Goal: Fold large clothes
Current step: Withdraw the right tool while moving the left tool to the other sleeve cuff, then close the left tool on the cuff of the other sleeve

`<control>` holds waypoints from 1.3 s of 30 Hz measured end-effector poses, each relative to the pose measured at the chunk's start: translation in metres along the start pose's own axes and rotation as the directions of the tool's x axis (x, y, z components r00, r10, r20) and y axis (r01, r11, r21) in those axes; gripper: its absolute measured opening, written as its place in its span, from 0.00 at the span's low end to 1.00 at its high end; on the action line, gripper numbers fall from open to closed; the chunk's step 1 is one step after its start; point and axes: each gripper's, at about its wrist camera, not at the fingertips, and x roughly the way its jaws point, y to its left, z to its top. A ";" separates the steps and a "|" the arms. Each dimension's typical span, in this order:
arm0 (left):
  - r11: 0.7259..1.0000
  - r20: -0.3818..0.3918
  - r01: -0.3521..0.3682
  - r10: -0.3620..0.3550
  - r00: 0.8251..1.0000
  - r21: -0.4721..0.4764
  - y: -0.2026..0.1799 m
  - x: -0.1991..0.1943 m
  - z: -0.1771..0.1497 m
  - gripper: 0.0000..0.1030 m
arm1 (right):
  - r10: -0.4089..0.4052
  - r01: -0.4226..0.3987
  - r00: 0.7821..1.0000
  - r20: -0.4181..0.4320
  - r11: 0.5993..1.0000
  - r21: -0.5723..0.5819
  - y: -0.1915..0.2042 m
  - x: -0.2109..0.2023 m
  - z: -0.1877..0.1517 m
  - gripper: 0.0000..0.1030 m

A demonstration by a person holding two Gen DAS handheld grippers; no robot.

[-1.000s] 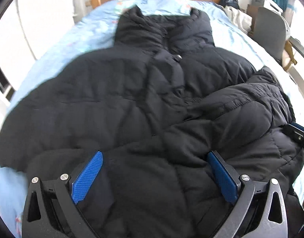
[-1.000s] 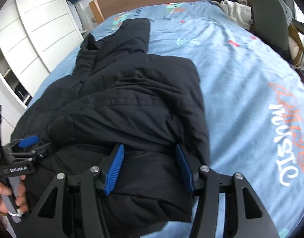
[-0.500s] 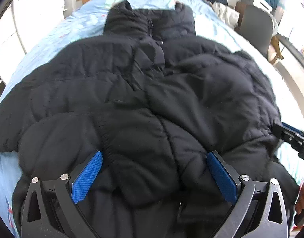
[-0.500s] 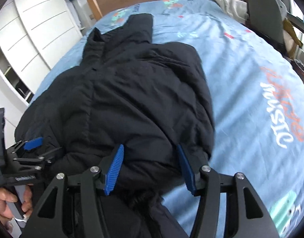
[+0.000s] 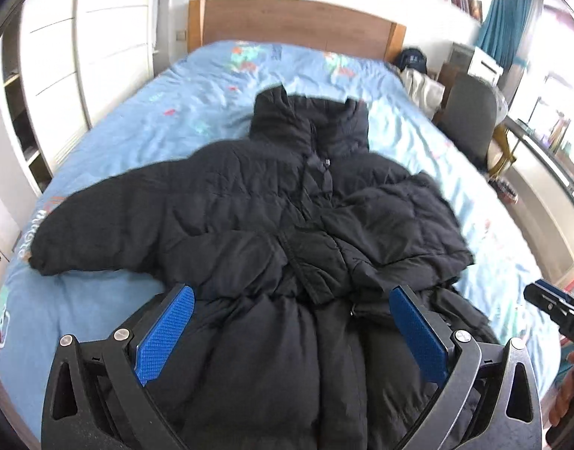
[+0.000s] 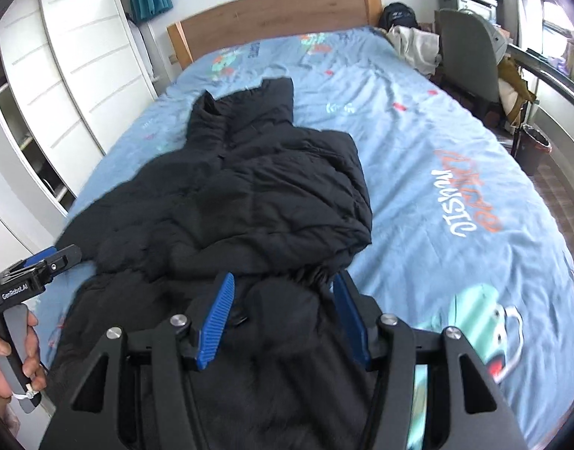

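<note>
A black puffer jacket lies front-up on the blue bed, collar toward the headboard. Its left sleeve stretches out to the left; the right sleeve is folded across the chest. The hem hangs toward me. My left gripper is open, its blue pads on either side of the jacket's lower part without pinching it. My right gripper is open too, with the bunched hem between its pads. The jacket also shows in the right wrist view. The left gripper shows at the left edge there.
The bed has a printed blue sheet and a wooden headboard. White wardrobes stand on the left. A grey chair and a pile of clothes stand on the right. A bin is on the floor.
Both grippers have pulled back and up from the jacket, so more of the bed shows. The jacket's hem now hangs toward me and the left sleeve lies stretched out.
</note>
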 end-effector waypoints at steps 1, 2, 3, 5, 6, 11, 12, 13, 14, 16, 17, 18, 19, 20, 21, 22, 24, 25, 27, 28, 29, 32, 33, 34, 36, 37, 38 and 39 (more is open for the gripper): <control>1.000 0.014 0.005 -0.005 1.000 -0.006 0.004 -0.013 -0.002 0.99 | -0.001 0.001 1.000 0.011 1.000 0.002 0.006 -0.013 -0.004 0.52; 1.000 0.023 0.010 -0.009 1.000 -0.011 0.008 -0.024 -0.005 0.99 | -0.004 0.004 1.000 0.022 1.000 0.003 0.011 -0.023 -0.006 0.52; 1.000 0.037 0.014 -0.013 0.999 -0.017 0.013 -0.037 -0.009 0.99 | -0.005 0.005 0.999 0.036 1.000 0.005 0.018 -0.037 -0.011 0.52; 1.000 0.057 0.016 -0.015 0.998 -0.027 0.021 -0.055 -0.016 0.99 | -0.007 0.006 0.998 0.060 1.000 0.011 0.028 -0.062 -0.020 0.52; 0.999 0.064 0.018 -0.016 0.998 -0.031 0.025 -0.063 -0.020 0.99 | -0.011 0.010 0.998 0.068 1.000 0.013 0.032 -0.070 -0.023 0.52; 0.998 0.106 0.033 -0.026 0.994 -0.061 0.049 -0.100 -0.040 0.99 | -0.027 0.025 0.993 0.118 0.999 0.024 0.049 -0.121 -0.042 0.52; 0.997 0.114 0.033 -0.025 0.993 -0.065 0.053 -0.106 -0.044 0.99 | -0.029 0.026 0.992 0.126 0.999 0.029 0.051 -0.127 -0.045 0.52; 0.997 0.120 0.029 -0.021 0.993 -0.065 0.058 -0.110 -0.048 0.99 | -0.033 0.028 0.990 0.134 0.999 0.038 0.054 -0.135 -0.049 0.52; 0.998 0.123 0.024 -0.016 0.992 -0.065 0.063 -0.114 -0.051 0.99 | -0.034 0.029 0.989 0.142 0.999 0.042 0.056 -0.141 -0.052 0.52; 0.998 0.125 0.013 -0.004 0.992 -0.069 0.073 -0.119 -0.056 0.99 | -0.035 0.029 0.988 0.148 0.999 0.042 0.060 -0.149 -0.056 0.52; 0.997 0.126 0.010 0.000 0.992 -0.075 0.079 -0.121 -0.058 0.99 | -0.037 0.031 0.988 0.148 0.999 0.039 0.062 -0.150 -0.057 0.52; 0.997 0.124 0.008 0.002 0.992 -0.083 0.085 -0.122 -0.059 0.99 | -0.038 0.033 0.988 0.148 0.999 0.037 0.063 -0.152 -0.059 0.52; 0.996 0.119 0.005 0.006 0.993 -0.090 0.089 -0.121 -0.061 0.99 | -0.039 0.034 0.988 0.150 0.999 0.036 0.065 -0.153 -0.061 0.52; 0.995 0.108 0.000 0.010 0.994 -0.100 0.095 -0.120 -0.062 0.99 | -0.039 0.033 0.988 0.152 0.999 0.037 0.066 -0.154 -0.062 0.52; 0.994 0.092 -0.001 0.012 0.996 -0.113 0.102 -0.115 -0.063 0.99 | -0.040 0.035 0.987 0.153 0.999 0.038 0.068 -0.154 -0.063 0.52; 0.993 0.086 -0.002 0.012 0.996 -0.119 0.106 -0.113 -0.064 0.99 | -0.041 0.035 0.987 0.152 0.999 0.037 0.067 -0.154 -0.063 0.52; 0.992 0.073 -0.013 0.022 0.997 -0.124 0.114 -0.104 -0.065 0.99 | -0.043 0.037 0.987 0.152 0.998 0.041 0.069 -0.152 -0.064 0.52; 0.992 0.069 -0.018 0.027 0.997 -0.124 0.117 -0.101 -0.066 0.99 | -0.043 0.037 0.988 0.150 0.998 0.045 0.069 -0.150 -0.065 0.52; 0.991 0.053 -0.016 0.024 0.998 -0.134 0.124 -0.088 -0.066 0.99 | -0.049 0.042 0.989 0.141 0.998 0.053 0.070 -0.141 -0.064 0.52; 0.990 0.043 -0.017 0.024 0.999 -0.142 0.129 -0.082 -0.065 0.99 | -0.054 0.047 0.990 0.134 0.997 0.058 0.069 -0.134 -0.064 0.52; 0.988 0.030 -0.018 0.023 0.999 -0.155 0.134 -0.075 -0.064 0.99 | -0.058 0.051 0.990 0.126 0.997 0.061 0.069 -0.129 -0.064 0.52; 0.977 -0.005 -0.023 0.023 1.000 -0.213 0.159 -0.053 -0.058 0.99 | -0.070 0.063 0.993 0.099 0.995 0.071 0.067 -0.110 -0.062 0.52; 0.971 -0.014 -0.025 0.023 1.000 -0.239 0.169 -0.045 -0.056 0.99 | -0.073 0.066 0.993 0.093 0.995 0.073 0.066 -0.106 -0.061 0.52; 0.966 -0.019 -0.029 0.025 1.000 -0.256 0.178 -0.039 -0.055 0.99 | -0.077 0.071 0.993 0.084 0.995 0.076 0.066 -0.099 -0.059 0.52; 0.952 -0.029 -0.047 0.041 0.999 -0.302 0.202 -0.026 -0.050 0.99 | -0.084 0.078 0.994 0.069 0.994 0.080 0.064 -0.087 -0.057 0.52; 0.947 -0.031 -0.055 0.047 0.998 -0.317 0.212 -0.020 -0.048 0.99 | -0.088 0.082 0.994 0.062 0.993 0.083 0.063 -0.080 -0.055 0.52; 0.938 -0.034 -0.062 0.053 0.998 -0.341 0.227 -0.013 -0.046 0.99 | -0.091 0.086 0.994 0.059 0.993 0.085 0.063 -0.074 -0.053 0.52; 0.931 -0.038 -0.065 0.055 0.998 -0.359 0.238 -0.008 -0.045 0.99 | -0.092 0.087 0.994 0.058 0.992 0.088 0.061 -0.070 -0.052 0.52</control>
